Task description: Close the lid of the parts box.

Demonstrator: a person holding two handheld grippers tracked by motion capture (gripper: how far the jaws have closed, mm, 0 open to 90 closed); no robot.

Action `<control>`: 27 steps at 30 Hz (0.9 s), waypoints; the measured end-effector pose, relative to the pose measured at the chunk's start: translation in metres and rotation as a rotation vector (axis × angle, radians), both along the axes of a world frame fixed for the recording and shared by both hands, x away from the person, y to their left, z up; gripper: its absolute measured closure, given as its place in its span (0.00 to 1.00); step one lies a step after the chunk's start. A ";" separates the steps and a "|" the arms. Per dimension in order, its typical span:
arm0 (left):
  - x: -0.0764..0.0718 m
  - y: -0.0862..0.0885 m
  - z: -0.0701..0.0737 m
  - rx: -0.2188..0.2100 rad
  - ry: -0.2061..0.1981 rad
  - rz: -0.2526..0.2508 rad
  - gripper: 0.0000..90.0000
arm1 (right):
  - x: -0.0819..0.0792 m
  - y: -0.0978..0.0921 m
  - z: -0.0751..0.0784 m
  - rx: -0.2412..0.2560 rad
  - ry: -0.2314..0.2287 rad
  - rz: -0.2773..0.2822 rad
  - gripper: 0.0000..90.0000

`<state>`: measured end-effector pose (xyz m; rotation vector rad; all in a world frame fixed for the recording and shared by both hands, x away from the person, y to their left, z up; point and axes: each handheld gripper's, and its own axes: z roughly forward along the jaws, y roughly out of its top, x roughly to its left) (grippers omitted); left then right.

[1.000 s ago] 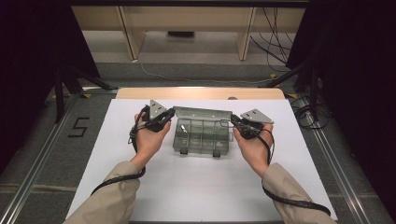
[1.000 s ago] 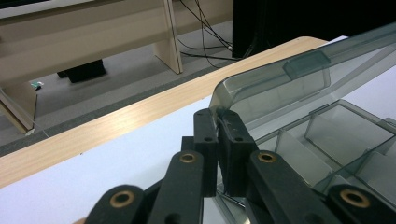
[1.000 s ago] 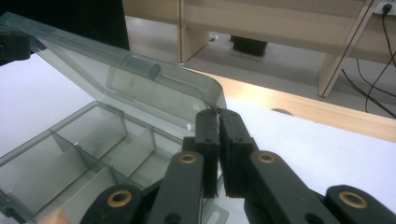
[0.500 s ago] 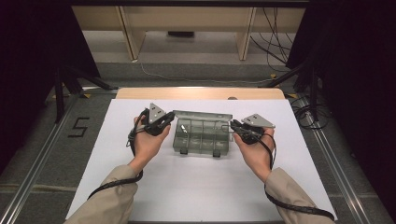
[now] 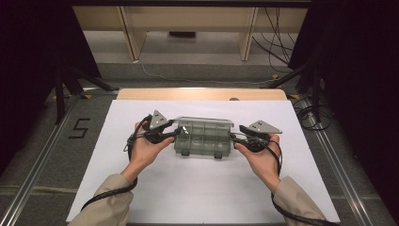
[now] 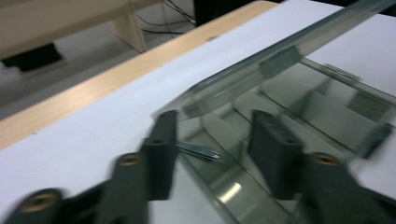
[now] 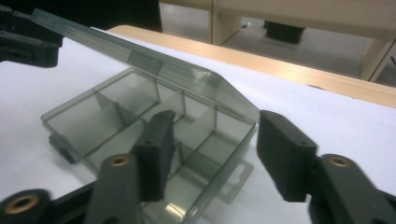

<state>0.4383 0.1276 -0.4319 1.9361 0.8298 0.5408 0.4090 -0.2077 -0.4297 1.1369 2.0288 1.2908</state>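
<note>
— What colours are in front of you?
— My left tool (image 5: 176, 132) and right tool (image 5: 234, 136) have black jaws with brass-coloured pivots, each topped by a grey plate.
— And the box?
— The compartment box (image 5: 203, 137) is smoky grey-green, see-through. The table (image 5: 197, 188) is plain white with a pale wooden far edge. My sleeves (image 5: 106, 205) are beige.

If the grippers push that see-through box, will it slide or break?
The plastic box is probably light: its compartments look empty, so it would likely slide easily on the smooth white table. Its thin walls seem stiff yet a bit brittle. The lid stands half open and may flop when nudged.
</note>
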 end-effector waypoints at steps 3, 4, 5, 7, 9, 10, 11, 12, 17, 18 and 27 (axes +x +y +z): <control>-0.005 0.001 0.000 0.008 0.026 -0.019 0.28 | -0.001 -0.004 -0.003 -0.009 -0.008 0.023 0.39; -0.006 0.001 0.000 0.000 0.027 -0.017 0.25 | -0.002 -0.005 -0.004 -0.008 -0.008 0.031 0.37; -0.008 0.002 0.000 -0.001 0.035 -0.014 0.23 | -0.004 -0.004 -0.004 0.001 0.016 0.037 0.35; -0.010 0.005 -0.001 0.013 0.042 -0.018 0.20 | -0.007 -0.005 -0.003 -0.011 0.014 0.054 0.33; -0.012 0.006 -0.002 -0.002 0.051 -0.011 0.19 | -0.007 -0.006 -0.003 -0.018 0.001 0.062 0.32; -0.013 0.007 -0.002 -0.006 0.054 -0.005 0.19 | -0.008 -0.005 -0.002 -0.006 0.010 0.065 0.31; -0.013 0.007 -0.002 -0.013 0.057 -0.008 0.19 | -0.008 -0.006 -0.001 -0.015 -0.001 0.062 0.31; -0.013 0.008 -0.002 -0.014 0.059 -0.019 0.19 | -0.009 -0.005 0.000 -0.010 0.004 0.049 0.31; -0.014 0.009 0.001 -0.046 0.071 0.000 0.23 | -0.011 -0.003 0.004 0.007 0.010 0.049 0.31; -0.014 0.009 0.002 -0.048 0.071 -0.002 0.24 | -0.011 -0.003 0.005 0.006 0.001 0.048 0.31; -0.017 0.010 0.013 -0.093 0.036 0.020 0.43 | -0.008 -0.005 0.011 0.017 -0.025 0.042 0.52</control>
